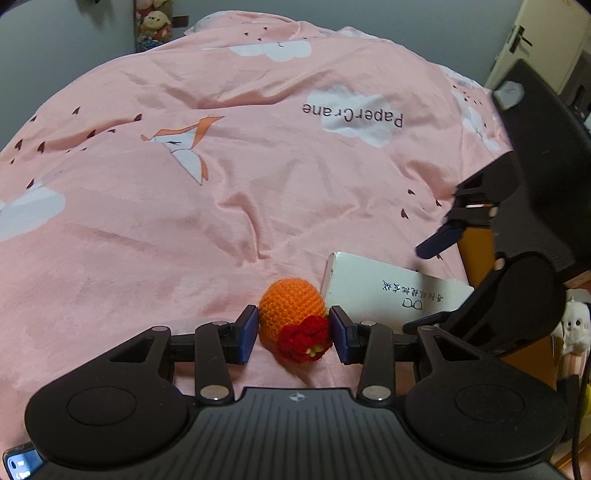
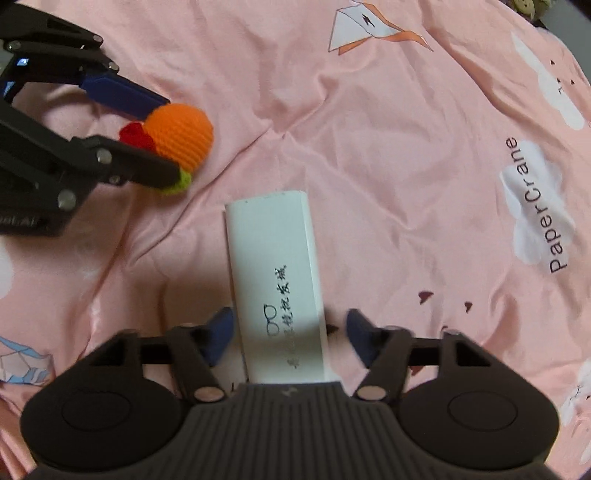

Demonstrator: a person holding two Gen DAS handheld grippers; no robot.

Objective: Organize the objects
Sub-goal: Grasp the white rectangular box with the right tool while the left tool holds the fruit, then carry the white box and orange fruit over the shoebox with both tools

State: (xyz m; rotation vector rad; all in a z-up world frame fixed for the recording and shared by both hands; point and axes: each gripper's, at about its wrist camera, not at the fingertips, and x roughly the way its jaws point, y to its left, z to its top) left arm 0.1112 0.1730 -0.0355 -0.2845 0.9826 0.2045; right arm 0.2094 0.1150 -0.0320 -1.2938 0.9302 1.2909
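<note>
An orange crochet toy [image 1: 291, 302] with a red flower lies on the pink bedsheet [image 1: 221, 184]. My left gripper [image 1: 293, 332] is shut on it, a blue pad pressed against each side; the right wrist view shows the same grip [image 2: 171, 140] on the toy [image 2: 181, 133]. A white box [image 2: 273, 258] with black printed characters lies flat on the sheet. My right gripper [image 2: 291, 332] stands open around the box's near end, with a gap between each pad and the box. In the left wrist view the box [image 1: 369, 288] sits just right of the toy, under the right gripper [image 1: 428, 284].
The wrinkled sheet [image 2: 406, 166] with paper-crane and cloud prints fills both views. Plush toys [image 1: 153, 22] hang at the far wall, a white plush [image 1: 576, 325] sits off the bed's right side, a phone [image 1: 18, 461] lies at bottom left, and a door [image 1: 546, 40] stands at upper right.
</note>
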